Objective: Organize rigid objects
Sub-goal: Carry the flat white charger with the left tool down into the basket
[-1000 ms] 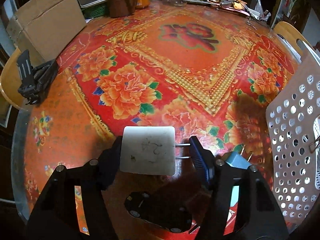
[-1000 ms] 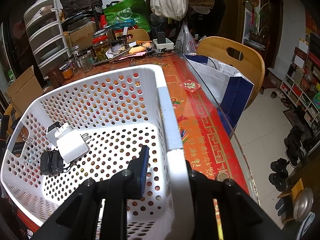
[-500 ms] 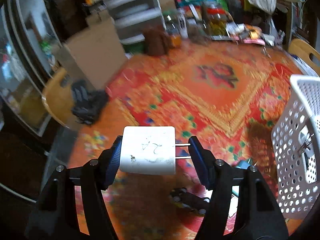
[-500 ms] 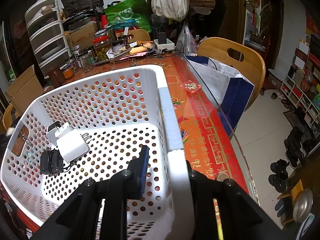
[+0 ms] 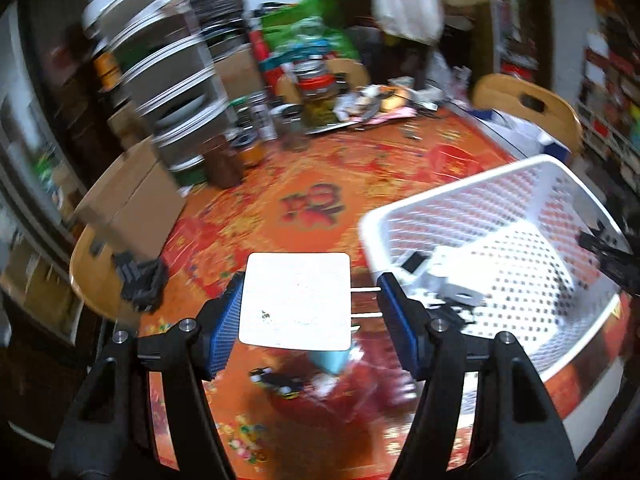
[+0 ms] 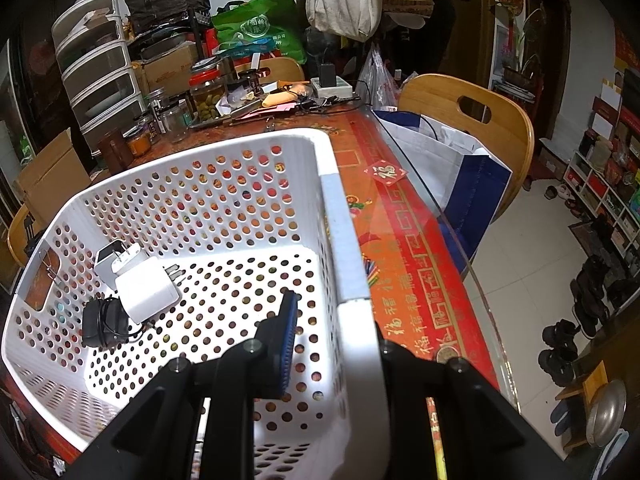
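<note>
Only the left view shows the left gripper point(image 5: 310, 312), jaws clamped on a white charger point(image 5: 295, 300) above the desk point(image 5: 312, 184). The right view shows the right gripper point(image 6: 332, 344), jaws clamped on the white basket point(image 6: 340, 240) wall, with chargers point(image 6: 146, 288) inside.

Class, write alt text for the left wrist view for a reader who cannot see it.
The left gripper holds a square white plug charger above a red floral tablecloth. To its right stands a white perforated plastic basket with chargers inside.
</note>
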Tool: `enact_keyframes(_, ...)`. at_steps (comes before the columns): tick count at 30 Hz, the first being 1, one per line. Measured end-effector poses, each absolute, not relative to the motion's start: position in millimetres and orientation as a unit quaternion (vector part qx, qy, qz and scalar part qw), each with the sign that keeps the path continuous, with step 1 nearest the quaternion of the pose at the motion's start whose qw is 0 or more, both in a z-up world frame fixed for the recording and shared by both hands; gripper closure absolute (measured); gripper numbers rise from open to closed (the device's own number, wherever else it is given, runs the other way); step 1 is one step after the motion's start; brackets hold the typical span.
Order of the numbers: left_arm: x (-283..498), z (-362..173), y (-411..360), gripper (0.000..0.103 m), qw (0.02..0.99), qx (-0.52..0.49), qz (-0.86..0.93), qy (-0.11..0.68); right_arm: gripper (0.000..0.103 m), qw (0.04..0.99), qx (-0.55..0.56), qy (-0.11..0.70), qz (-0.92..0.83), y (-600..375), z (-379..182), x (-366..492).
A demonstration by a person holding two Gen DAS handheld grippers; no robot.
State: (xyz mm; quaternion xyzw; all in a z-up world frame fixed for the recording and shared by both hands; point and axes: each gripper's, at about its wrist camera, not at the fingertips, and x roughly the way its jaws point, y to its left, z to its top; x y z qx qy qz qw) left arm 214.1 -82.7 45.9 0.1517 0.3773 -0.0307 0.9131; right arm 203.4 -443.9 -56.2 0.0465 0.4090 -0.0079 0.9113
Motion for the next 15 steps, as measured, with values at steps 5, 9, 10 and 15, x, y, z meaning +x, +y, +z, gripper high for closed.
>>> enact_keyframes(5,227,28,-156,0.040,0.884,0.216,-0.066,0.410,0.084,0.911,0.046,0.409,-0.007,-444,-56,203)
enact_keyframes(9,251,-9,-195,0.040,0.842,0.237,-0.101,0.475,0.084,0.911,0.047,0.410,-0.006,-444,-57,203)
enact_keyframes(10,254,-16,-197,0.040,0.835,0.241,-0.102,0.484,0.084,0.911,0.048,0.410,-0.005,-444,-57,203)
enact_keyframes(15,272,-50,-211,0.040,0.805,0.265,-0.091,0.522,0.084,0.910,0.050,0.411,-0.001,-444,-58,203)
